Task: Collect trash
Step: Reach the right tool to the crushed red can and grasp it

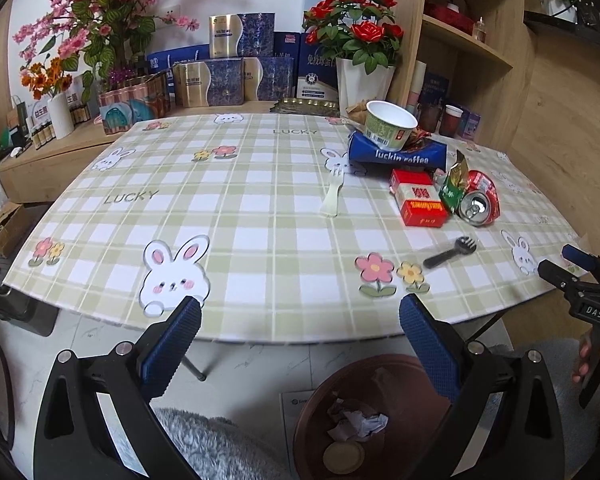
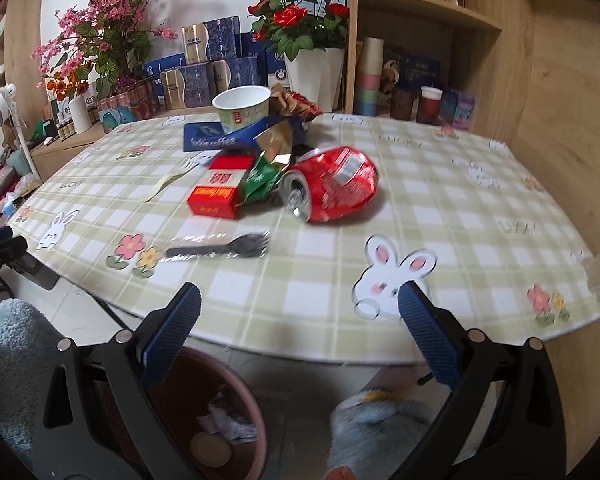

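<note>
Clearly little is done: the left gripper (image 1: pixel 300 314) and right gripper (image 2: pixel 300 302) both gape empty at the table's near edge, above the brown bin (image 1: pixel 340 392) holding crumpled paper, while the crushed red can (image 2: pixel 332 188), red carton (image 2: pixel 216 196), black fork (image 2: pixel 220 249), white fork (image 1: pixel 332 196) and paper bowl (image 1: pixel 390 124) wait on the tablecloth (image 1: pixel 236 216).

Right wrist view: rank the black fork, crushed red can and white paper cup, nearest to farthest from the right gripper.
From the right gripper:
1. Black fork, near table edge, left of centre.
2. Crushed red can, mid-table.
3. White paper cup, atop the far pile.

"luckin coffee" bag (image 1: pixel 398 155), "LUCKY" tablecloth (image 1: pixel 130 197)
</note>
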`<state>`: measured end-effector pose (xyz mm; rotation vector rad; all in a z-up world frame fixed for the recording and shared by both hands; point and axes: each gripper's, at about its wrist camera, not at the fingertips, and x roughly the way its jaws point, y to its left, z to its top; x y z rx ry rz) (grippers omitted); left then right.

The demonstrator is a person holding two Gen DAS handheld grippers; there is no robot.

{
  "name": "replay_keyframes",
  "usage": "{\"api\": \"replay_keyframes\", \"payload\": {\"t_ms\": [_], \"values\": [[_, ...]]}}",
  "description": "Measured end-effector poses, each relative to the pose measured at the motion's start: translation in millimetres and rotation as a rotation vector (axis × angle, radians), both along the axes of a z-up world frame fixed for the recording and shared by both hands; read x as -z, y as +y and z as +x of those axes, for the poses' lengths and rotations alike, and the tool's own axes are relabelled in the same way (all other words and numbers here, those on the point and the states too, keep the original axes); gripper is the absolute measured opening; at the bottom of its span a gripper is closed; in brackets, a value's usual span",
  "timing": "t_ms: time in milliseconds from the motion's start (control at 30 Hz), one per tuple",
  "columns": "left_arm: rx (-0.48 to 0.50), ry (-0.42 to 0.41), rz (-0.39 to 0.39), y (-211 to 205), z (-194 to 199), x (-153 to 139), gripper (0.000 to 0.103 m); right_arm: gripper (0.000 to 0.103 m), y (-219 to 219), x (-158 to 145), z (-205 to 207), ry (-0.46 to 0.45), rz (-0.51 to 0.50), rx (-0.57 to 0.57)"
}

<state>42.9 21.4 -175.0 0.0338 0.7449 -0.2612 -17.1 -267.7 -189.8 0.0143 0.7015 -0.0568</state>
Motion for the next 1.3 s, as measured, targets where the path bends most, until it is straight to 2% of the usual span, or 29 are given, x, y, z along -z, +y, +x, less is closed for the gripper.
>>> {"api": "replay_keyframes", "payload": {"t_ms": [133, 367, 533, 567, 767, 867, 967, 1067, 1233, 1300], "values": [[0.022, -0.002, 0.001, -15, 16, -5, 0.097, 0.097, -8, 0, 15, -0.003, -0.051, -0.025], [0.064, 0.004, -0.017, -43, 41, -5, 0.097, 0.097, -21, 0, 55, -0.019, -0.239, -0.092], [0.099, 0.029, -0.034, -57, 51, 0, 0.097, 0.095, -28, -3, 83, -0.033, -0.206, -0.184], [0.103, 0.033, -0.038, -59, 52, 2, 0.097, 0.088, -28, -2, 87, -0.035, -0.206, -0.198], [0.141, 0.052, -0.05, -72, 57, 9, 0.097, 0.068, -25, 6, 113, 0.0, -0.165, -0.248], [0.148, 0.068, -0.058, -74, 59, 15, 0.097, 0.066, -24, 12, 125, 0.016, -0.115, -0.263], [0.147, 0.076, -0.062, -73, 60, 18, 0.097, 0.059, -29, 18, 134, 0.039, -0.035, -0.257], [0.144, 0.083, -0.06, -72, 63, 20, 0.097, 0.049, -27, 24, 140, 0.057, -0.035, -0.254], [0.146, 0.093, -0.06, -74, 65, 25, 0.097, 0.046, -23, 29, 141, 0.065, -0.027, -0.259], [0.151, 0.099, -0.059, -76, 65, 27, 0.097, 0.036, -18, 29, 140, 0.064, -0.046, -0.284]]}}
